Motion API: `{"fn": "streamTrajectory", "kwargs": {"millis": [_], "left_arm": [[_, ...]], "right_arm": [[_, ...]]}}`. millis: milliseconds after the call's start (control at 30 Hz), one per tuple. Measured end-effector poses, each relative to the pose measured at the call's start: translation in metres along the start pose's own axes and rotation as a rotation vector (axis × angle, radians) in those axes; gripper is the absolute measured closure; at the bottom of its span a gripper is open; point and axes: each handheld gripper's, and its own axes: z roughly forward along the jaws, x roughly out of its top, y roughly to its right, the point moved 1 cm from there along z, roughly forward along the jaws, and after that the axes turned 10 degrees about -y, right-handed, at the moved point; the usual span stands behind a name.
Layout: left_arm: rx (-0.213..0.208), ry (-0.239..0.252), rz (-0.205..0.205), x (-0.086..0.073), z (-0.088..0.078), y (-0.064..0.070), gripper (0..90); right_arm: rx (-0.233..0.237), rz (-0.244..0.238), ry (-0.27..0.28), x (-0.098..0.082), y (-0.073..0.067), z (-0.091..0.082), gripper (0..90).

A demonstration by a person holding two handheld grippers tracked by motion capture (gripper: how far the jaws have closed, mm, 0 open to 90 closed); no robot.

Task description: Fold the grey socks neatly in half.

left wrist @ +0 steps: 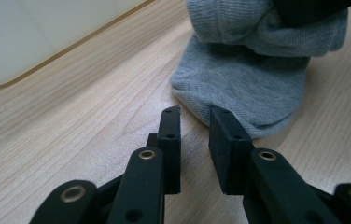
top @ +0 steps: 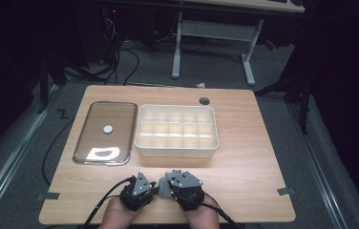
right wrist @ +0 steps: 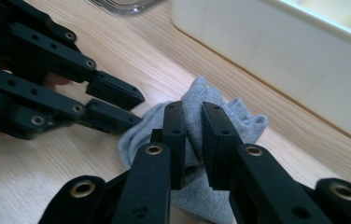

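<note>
While my right claw [right wrist: 192,135] pinches the soft grey sock [right wrist: 239,123], my left claw [left wrist: 194,135] waits beside it, slightly open and empty; folding is unfinished, the white compartment box [right wrist: 276,51] beyond is unfilled.

Light falls from overhead onto the worktop [top: 244,157], and the room around it sinks into near black. The glass lid [top: 105,132] throws back a white glare patch (near its lower edge). Both gripper views are bright, softening close up.

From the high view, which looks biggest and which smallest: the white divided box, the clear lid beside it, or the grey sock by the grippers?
Largest to smallest:
1. White divided box
2. Clear lid, somewhat smaller than the box
3. Grey sock, by far the smallest, and partly hidden by the grippers
</note>
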Motion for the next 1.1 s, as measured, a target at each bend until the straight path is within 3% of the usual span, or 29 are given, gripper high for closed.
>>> {"fn": "streamTrajectory", "kwargs": {"millis": [300, 333, 433, 467, 600, 733, 833, 900, 933, 1033, 1100], "left_arm": [[-0.002, -0.001, -0.002, 0.000, 0.000, 0.000, 74.1], [-0.003, -0.001, -0.004, 0.000, 0.000, -0.001, 73.9], [-0.004, -0.001, -0.005, 0.000, 0.000, -0.001, 73.8], [-0.002, -0.002, -0.004, 0.000, 0.000, -0.001, 73.7], [-0.004, -0.001, -0.007, 0.000, 0.000, -0.001, 73.5], [-0.006, -0.002, -0.005, 0.000, 0.000, -0.001, 73.4], [-0.007, -0.001, -0.004, 0.000, 0.000, -0.001, 73.5], [-0.012, 0.000, 0.001, -0.001, 0.000, -0.001, 73.9], [-0.015, -0.002, 0.003, -0.001, -0.001, -0.001, 73.9], [-0.018, -0.002, 0.004, -0.001, -0.001, 0.000, 74.0], [-0.018, 0.001, 0.005, -0.001, -0.001, 0.000, 74.3]], "right_arm": [[0.052, -0.045, -0.056, -0.004, -0.012, 0.016, 76.7], [0.077, -0.038, -0.038, -0.004, -0.012, 0.011, 72.7], [0.076, -0.032, -0.004, -0.002, -0.010, 0.002, 70.5], [0.066, -0.020, 0.028, -0.001, -0.007, -0.008, 69.7], [0.054, -0.002, 0.048, -0.001, -0.002, -0.016, 69.8], [0.091, 0.026, -0.017, -0.009, -0.002, 0.002, 66.9], [0.104, 0.030, -0.036, -0.012, -0.005, 0.010, 66.3], [0.107, 0.030, -0.057, -0.014, -0.007, 0.016, 71.6], [0.112, 0.017, -0.070, -0.015, -0.008, 0.021, 84.4], [0.093, 0.005, -0.058, -0.013, -0.009, 0.021, 88.6], [0.080, -0.016, -0.009, -0.010, -0.014, 0.015, 88.6]]}}
